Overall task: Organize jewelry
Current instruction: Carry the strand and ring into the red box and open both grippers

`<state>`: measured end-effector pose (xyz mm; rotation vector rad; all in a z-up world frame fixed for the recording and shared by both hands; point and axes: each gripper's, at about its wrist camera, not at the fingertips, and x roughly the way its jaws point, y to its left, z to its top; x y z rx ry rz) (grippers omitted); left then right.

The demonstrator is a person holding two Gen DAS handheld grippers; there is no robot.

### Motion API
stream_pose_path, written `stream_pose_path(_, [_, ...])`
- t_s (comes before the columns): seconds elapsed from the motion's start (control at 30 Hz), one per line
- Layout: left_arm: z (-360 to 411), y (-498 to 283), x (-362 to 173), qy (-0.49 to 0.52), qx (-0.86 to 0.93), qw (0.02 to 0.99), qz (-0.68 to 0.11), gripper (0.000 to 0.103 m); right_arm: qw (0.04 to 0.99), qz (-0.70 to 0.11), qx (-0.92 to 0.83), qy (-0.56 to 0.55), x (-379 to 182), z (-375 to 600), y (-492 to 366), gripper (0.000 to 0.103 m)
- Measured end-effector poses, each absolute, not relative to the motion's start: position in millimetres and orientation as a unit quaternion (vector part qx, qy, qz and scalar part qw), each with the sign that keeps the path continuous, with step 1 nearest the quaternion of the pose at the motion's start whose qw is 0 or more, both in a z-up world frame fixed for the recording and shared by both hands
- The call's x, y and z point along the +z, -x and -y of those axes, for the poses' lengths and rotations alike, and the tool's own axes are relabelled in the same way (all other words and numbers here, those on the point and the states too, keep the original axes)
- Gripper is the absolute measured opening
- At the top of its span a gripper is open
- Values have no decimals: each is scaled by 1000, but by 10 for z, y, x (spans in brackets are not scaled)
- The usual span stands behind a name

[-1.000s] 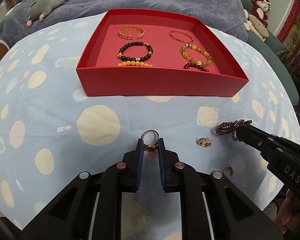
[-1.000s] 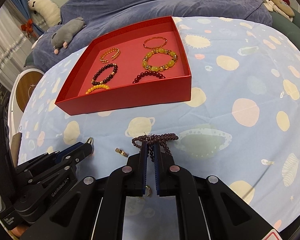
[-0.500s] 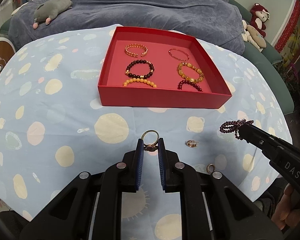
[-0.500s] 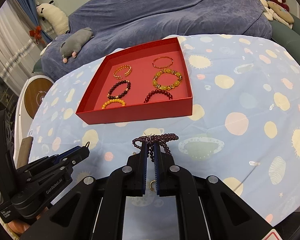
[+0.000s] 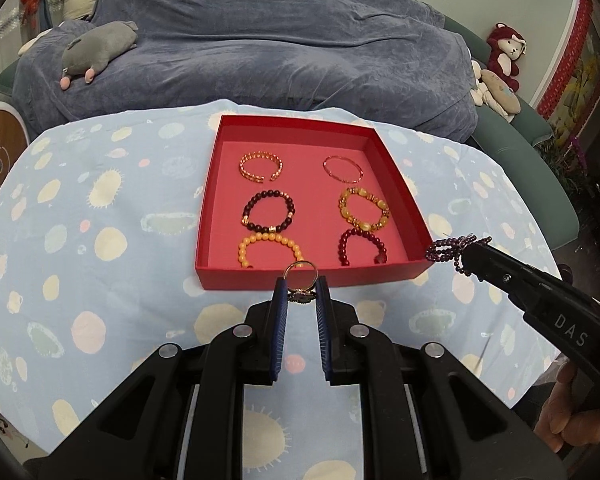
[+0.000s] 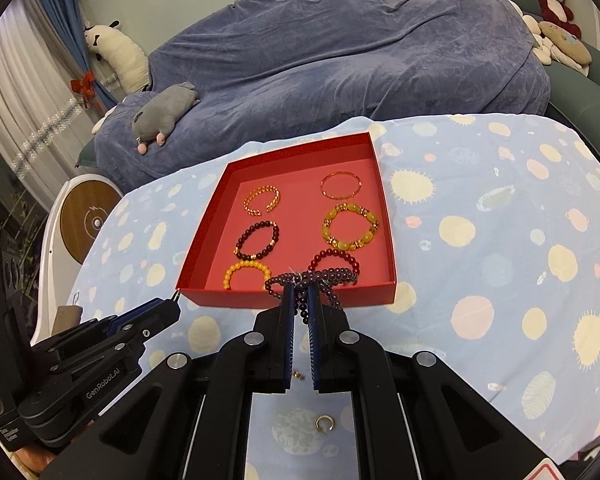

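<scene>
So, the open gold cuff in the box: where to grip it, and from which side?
Probably from above: the cuff lies flat and the box walls block the sides. Pinch across the band at its closed far arc, away from the near gap.

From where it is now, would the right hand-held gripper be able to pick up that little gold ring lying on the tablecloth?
Probably not yet. The right hand-held gripper is shut on a purple bead bracelet, so its jaws are occupied. The open gold ring lies bare on the tablecloth beneath it, with nothing covering it.
</scene>
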<state>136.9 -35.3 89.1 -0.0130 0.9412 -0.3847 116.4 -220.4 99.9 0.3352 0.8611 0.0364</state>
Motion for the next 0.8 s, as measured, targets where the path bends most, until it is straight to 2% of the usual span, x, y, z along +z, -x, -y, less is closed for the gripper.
stream_pose_path(0.2, [475,-1728,884,-1,-184,875,-449,14,895,-419,20,-152,949,2206,-1502,6])
stream_pose_path(0.8, [779,-2630,429,-32,-173,859,-481,14,874,-467,30,-132,412,2088,-2462,6])
